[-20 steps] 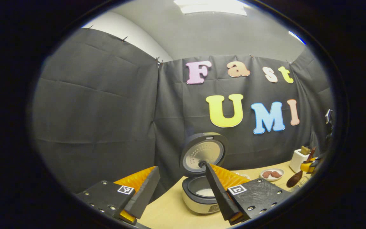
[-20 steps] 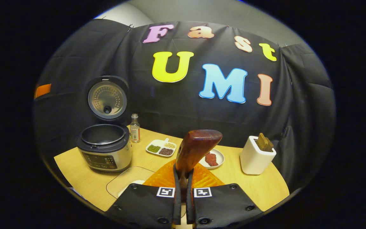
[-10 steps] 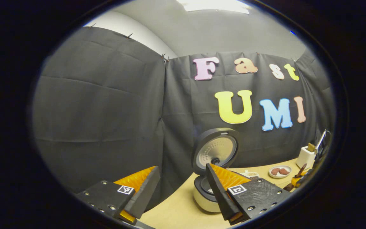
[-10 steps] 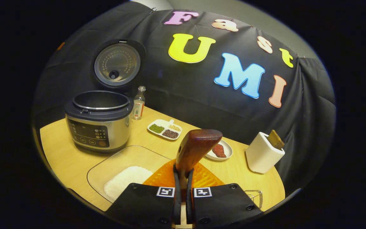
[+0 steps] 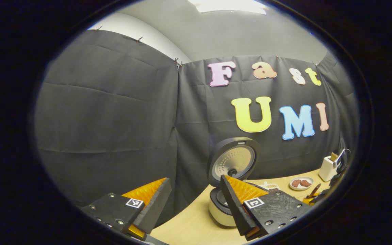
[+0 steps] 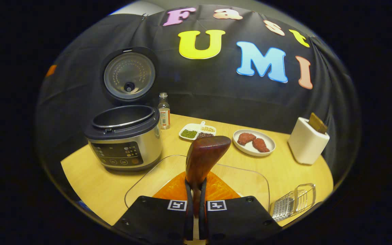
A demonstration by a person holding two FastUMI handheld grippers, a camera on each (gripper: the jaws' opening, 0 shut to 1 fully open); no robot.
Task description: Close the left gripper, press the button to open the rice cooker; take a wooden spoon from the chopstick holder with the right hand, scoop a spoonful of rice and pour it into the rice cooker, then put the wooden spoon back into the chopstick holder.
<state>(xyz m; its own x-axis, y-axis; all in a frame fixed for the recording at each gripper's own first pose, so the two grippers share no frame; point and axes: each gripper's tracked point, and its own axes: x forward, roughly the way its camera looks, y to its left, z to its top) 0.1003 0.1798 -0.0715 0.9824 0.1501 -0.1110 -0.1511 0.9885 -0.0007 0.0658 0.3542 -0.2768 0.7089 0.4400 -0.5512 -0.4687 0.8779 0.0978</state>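
Two jaws stand apart on the left gripper (image 5: 196,204) in the left gripper view, idle at the near left now that the rice cooker (image 5: 221,209) gapes open on the tabletop (image 5: 189,226). In the right gripper view, the right gripper (image 6: 196,190) clamps the wooden spoon (image 6: 205,156) by its handle, bowl forward over the glass dish (image 6: 250,180), apparently ready to scoop; the chopstick holder (image 6: 306,143) waits far right.
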